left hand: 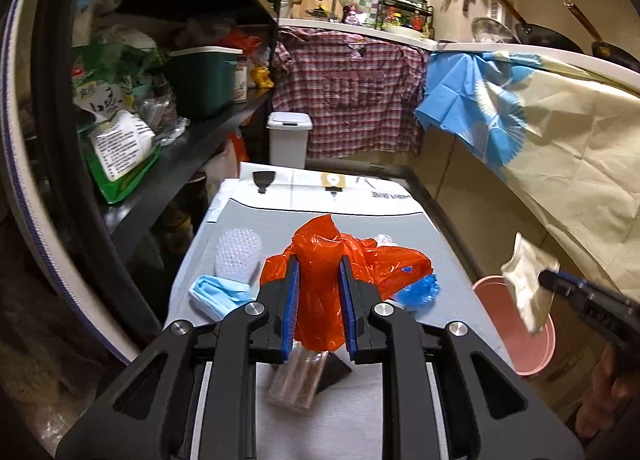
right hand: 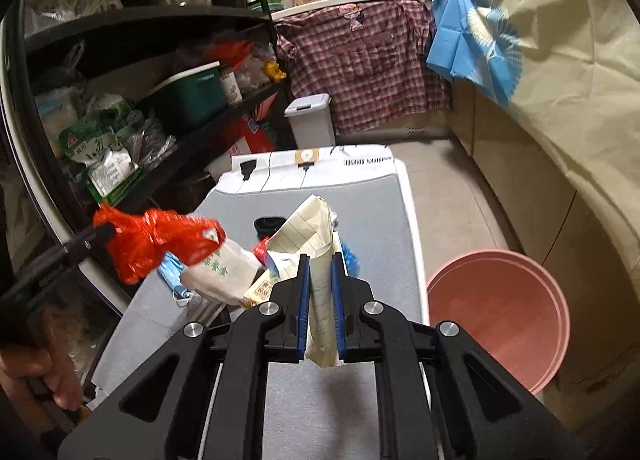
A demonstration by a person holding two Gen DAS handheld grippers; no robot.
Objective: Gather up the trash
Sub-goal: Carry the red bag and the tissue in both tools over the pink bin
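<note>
1. Keep the left gripper (left hand: 319, 302) clamped on the orange bag (left hand: 324, 260), which hangs above the middle of the table (left hand: 360, 412)
2. Keep the right gripper (right hand: 320, 304) pinched on the lined paper (right hand: 316, 244) (it looks loosely held)
3. Carry the paper past the table's right edge to the pink bucket (right hand: 500, 312), letting go only above its rim

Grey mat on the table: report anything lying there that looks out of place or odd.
Loose litter is scattered over the grey mat: a crumpled blue face mask near its left edge, bubble wrap behind it, a blue plastic scrap, and a clear plastic box lying askew. Nothing looks spilled or broken.
</note>
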